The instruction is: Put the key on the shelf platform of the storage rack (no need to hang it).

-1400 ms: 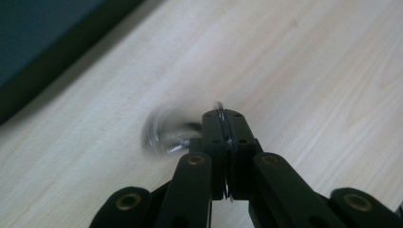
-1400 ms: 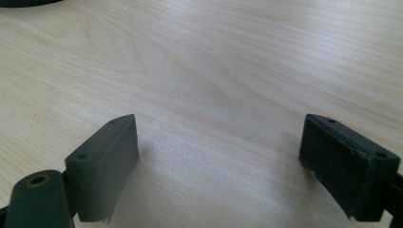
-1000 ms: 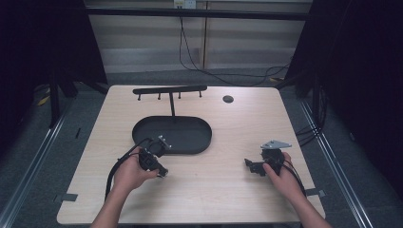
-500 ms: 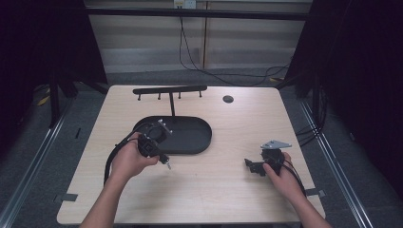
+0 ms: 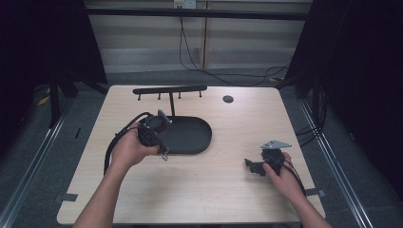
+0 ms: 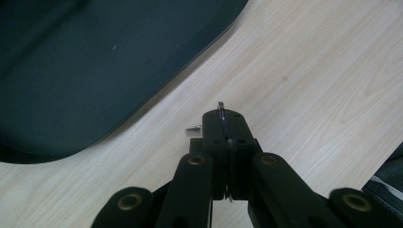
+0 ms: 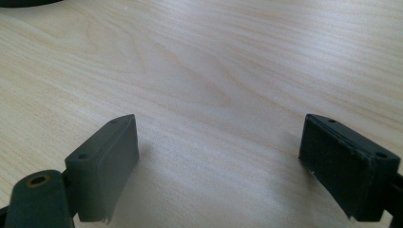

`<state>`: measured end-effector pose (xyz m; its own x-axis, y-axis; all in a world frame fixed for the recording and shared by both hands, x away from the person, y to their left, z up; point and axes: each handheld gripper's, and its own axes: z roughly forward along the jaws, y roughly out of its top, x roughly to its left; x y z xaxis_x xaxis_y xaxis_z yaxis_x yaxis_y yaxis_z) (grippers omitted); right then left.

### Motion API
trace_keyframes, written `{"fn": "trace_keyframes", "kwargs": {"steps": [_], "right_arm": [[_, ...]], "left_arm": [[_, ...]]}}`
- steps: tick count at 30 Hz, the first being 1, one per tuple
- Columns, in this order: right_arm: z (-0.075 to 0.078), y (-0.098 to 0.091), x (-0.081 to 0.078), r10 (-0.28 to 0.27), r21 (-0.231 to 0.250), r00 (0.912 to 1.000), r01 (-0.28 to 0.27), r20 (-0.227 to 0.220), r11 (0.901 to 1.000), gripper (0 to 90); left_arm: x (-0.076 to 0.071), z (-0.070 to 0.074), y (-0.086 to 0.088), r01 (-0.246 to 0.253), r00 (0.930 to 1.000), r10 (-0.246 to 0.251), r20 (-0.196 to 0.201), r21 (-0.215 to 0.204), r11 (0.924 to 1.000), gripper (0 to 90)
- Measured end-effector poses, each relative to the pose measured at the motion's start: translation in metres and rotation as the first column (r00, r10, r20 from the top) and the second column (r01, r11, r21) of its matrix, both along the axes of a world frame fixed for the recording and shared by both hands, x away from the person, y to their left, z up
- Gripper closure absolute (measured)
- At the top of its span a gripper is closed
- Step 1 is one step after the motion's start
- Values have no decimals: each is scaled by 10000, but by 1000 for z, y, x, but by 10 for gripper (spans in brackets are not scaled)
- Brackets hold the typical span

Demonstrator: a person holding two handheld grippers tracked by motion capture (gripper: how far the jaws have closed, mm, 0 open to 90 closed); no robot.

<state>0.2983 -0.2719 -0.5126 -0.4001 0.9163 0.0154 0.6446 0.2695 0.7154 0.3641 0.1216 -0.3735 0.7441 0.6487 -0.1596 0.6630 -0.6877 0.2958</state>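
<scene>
A small metal ring with something hanging from it [image 6: 221,112], likely a key ring, is pinched between the closed jaws of the left gripper [image 5: 151,135], which hangs over the near edge of the black oval tray [image 5: 190,137] at the middle of the table [image 5: 218,190]. Rising from the tray toward the table's far edge is a black stand with a hooked crossbar [image 5: 169,89], its hooks bare, so hanging the ring there would be my guess at what remains. The right gripper [image 7: 218,166] rests near the table's near right corner, jaws wide apart and holding nothing.
</scene>
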Motion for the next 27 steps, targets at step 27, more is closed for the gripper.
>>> {"fn": "trace_keyframes", "kwargs": {"steps": [27], "right_arm": [[0, 0, 0, -17, 7, 10000, 17, -25, 10000, 123]], "left_arm": [[24, 18, -7, -286, 9996, 286, 30, 7, 9996, 891]]}}
